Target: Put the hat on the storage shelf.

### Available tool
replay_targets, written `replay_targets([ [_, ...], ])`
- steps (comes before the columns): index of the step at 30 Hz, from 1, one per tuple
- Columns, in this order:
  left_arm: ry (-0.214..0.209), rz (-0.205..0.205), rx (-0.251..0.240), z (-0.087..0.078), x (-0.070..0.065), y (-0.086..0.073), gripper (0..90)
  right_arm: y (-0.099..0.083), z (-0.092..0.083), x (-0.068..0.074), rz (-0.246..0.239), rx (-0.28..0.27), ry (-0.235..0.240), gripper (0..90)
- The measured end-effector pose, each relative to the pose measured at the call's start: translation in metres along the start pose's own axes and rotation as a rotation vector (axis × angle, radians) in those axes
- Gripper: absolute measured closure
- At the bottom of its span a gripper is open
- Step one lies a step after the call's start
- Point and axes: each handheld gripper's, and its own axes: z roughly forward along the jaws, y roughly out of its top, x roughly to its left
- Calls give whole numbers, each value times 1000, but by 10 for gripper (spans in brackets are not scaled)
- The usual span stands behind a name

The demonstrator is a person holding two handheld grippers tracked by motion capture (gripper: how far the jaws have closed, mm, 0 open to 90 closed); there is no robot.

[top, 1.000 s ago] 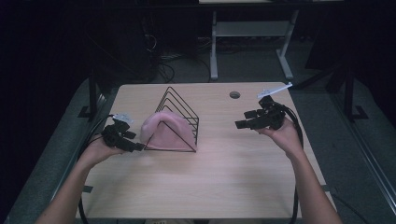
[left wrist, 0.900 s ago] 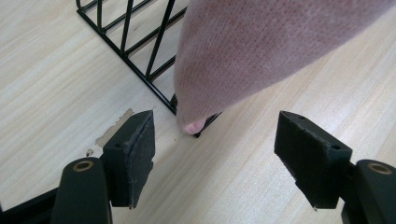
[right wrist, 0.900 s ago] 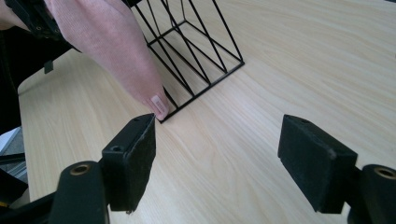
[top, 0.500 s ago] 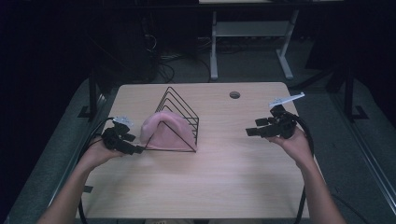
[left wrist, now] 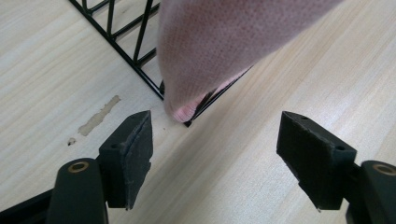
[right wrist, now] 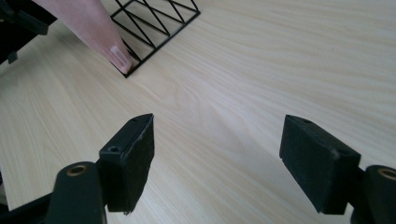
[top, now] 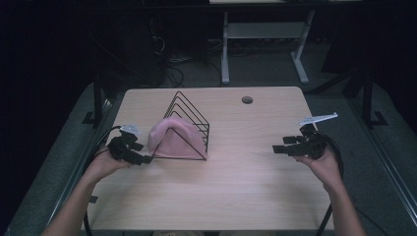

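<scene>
The high view looks forward and down over the whole pale wooden counter [top: 226, 172] from the person's side. Each gripper view rides low, close above the wood, looking along its own black fingers. All three share the black wire rack [top: 189, 123] [left wrist: 135, 51] [right wrist: 159, 21] draped with pink cloth [top: 172, 140] [left wrist: 224, 46] [right wrist: 93, 28].

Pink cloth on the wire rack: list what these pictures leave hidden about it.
- Cloth, high view: its far side is behind its own fold and the rack wires.
- Left gripper view: the cloth's upper part is cut off by the top edge.
- Right gripper view: most of the cloth is cut off by the top edge; the small label on it is too small to read.
</scene>
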Motion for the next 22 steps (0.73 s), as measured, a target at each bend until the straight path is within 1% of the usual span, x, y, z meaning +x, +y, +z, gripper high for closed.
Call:
replay_targets([
  [1, 2, 2, -3, 0, 0, -1, 266, -6, -1, -3, 8, 0, -8, 259],
  [4, -3, -3, -11, 1, 0, -3, 265, -16, -2, -7, 19, 7, -21, 258],
  [6, 1, -5, -12, 1, -1, -4, 265, -23, -3, -10, 38, 10, -27, 259],
  [7, 0, -9, -15, 1, -1, -4, 265, -26, -4, -11, 38, 12, -29, 259],
  [11, 3, -12, -24, 0, -3, -6, 265, -39, -7, -12, 51, 8, -37, 259],
  [14, 5, -10, -24, -1, -6, -8, 265, -45, -13, -8, 45, -14, -37, 259],
  [15, 10, 6, -16, -3, -5, -10, 265, -45, -13, -8, 45, -14, -37, 259],
  [16, 12, -4, -24, -3, -8, -12, 265, -49, -16, -5, 38, -28, -41, 259],
  [17, 12, -4, -24, -3, -8, -12, 265, -49, -16, -5, 38, -28, -41, 259],
  [18, 16, -13, -41, -4, -10, -15, 265, -54, -20, -1, 37, -33, -44, 257],
  [20, 20, -19, -49, -4, -12, -17, 266, -59, -23, 5, 26, -38, -52, 255],
  [21, 24, -21, -55, -4, -13, -19, 266, -61, -24, 8, 13, -37, -56, 251],
  [22, 28, -21, -59, -5, -15, -20, 266, -61, -24, 8, 13, -37, -56, 251],
])
